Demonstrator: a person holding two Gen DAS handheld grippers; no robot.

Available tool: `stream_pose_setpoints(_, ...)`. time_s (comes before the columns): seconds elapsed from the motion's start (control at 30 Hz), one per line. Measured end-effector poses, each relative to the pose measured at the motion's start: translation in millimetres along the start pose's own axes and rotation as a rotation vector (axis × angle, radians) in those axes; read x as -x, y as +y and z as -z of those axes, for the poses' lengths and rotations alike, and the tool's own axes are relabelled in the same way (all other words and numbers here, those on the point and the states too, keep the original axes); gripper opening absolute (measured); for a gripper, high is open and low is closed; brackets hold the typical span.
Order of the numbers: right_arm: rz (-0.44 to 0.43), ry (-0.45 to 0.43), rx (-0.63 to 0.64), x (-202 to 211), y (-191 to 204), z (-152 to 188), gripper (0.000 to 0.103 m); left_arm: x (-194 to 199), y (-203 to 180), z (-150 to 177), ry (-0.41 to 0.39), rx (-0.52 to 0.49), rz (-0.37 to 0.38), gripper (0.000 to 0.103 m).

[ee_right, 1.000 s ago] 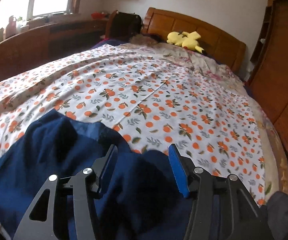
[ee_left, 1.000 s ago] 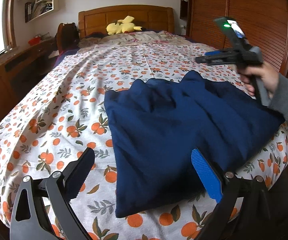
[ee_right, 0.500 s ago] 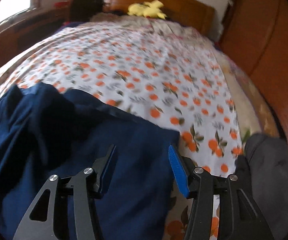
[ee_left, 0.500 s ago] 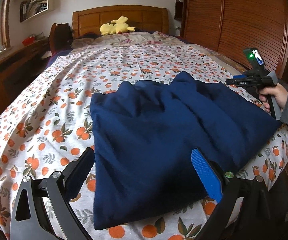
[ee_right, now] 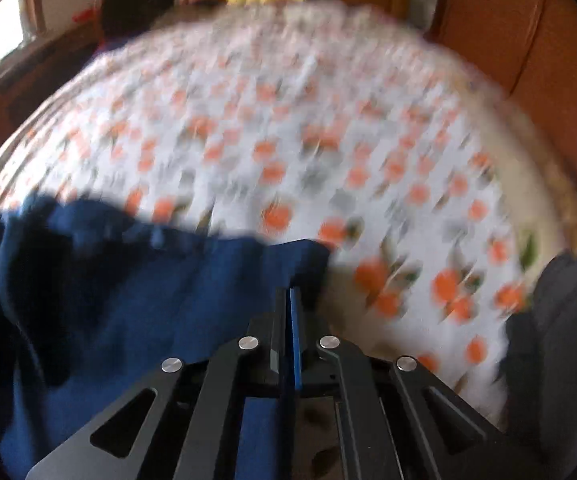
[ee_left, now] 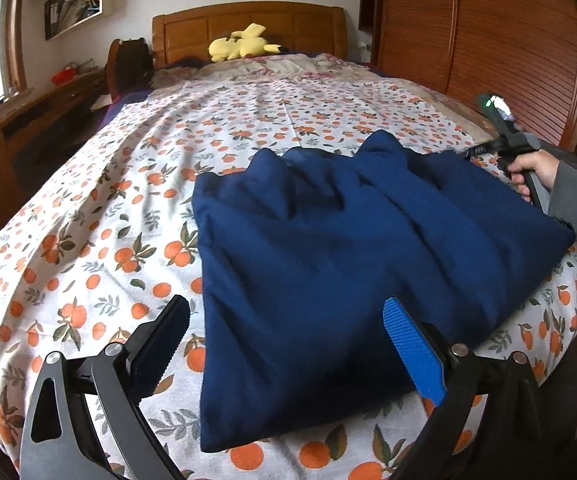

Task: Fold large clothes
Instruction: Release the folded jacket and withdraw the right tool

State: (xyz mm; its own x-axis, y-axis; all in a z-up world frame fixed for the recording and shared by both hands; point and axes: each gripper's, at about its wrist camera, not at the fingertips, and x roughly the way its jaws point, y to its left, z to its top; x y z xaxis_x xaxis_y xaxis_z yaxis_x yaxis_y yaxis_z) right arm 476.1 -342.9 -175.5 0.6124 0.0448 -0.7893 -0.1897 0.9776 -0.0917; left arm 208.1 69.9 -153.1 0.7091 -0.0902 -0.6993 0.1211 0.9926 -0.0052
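A large navy blue garment (ee_left: 348, 248) lies spread on the orange-print bedsheet (ee_left: 108, 220) near the foot of the bed. My left gripper (ee_left: 288, 328) is open and empty, hovering over the garment's near left corner. My right gripper (ee_left: 476, 152) sits at the garment's far right edge. In the blurred right wrist view the right gripper (ee_right: 288, 300) is shut at the right corner of the garment (ee_right: 128, 300), and cloth seems pinched between the jaws.
A wooden headboard (ee_left: 248, 28) with a yellow plush toy (ee_left: 240, 44) stands at the far end. A wooden slatted wardrobe (ee_left: 488, 40) lines the right side. A wooden desk (ee_left: 16, 136) runs along the left.
The right gripper has dropped to the garment's right edge and closed from open. The left gripper has stayed open and drifted slightly over the near corner.
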Motion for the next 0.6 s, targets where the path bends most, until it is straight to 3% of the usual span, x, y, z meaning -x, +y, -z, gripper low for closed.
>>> stream_pose_setpoints(0.03, 0.061, -0.028, -0.031, 6, -5, -4, 0.001, 0, 0, 0, 0.001, 0.0, -0.002, 0.098)
stream_pose_setpoints(0.1, 0.104, -0.023, -0.081, 9, -12, -6, 0.001, -1, 1, 1, 0.005, 0.004, -0.001, 0.098)
stream_pose_setpoints(0.23, 0.142, 0.025, -0.023, 7, -5, -1, 0.003, 2, -3, 2, 0.0, -0.003, 0.006, 0.098)
stream_pose_setpoints(0.3, 0.126, 0.015, -0.013, 17, -4, 2, 0.008, 5, -5, 2, -0.008, -0.007, 0.01, 0.098)
stream_pose_setpoints(0.37, 0.108, -0.012, 0.002, 36, 0, 5, 0.026, 8, -7, 2, -0.014, -0.008, 0.012, 0.098)
stream_pose_setpoints(0.5, 0.046, -0.081, 0.05, 75, 12, 16, 0.039, 14, -9, 3, -0.026, -0.005, 0.019, 0.098)
stream_pose_setpoints(0.6, 0.012, -0.108, 0.108, 103, 29, 37, 0.04, 17, -9, 4, -0.029, -0.003, 0.024, 0.098)
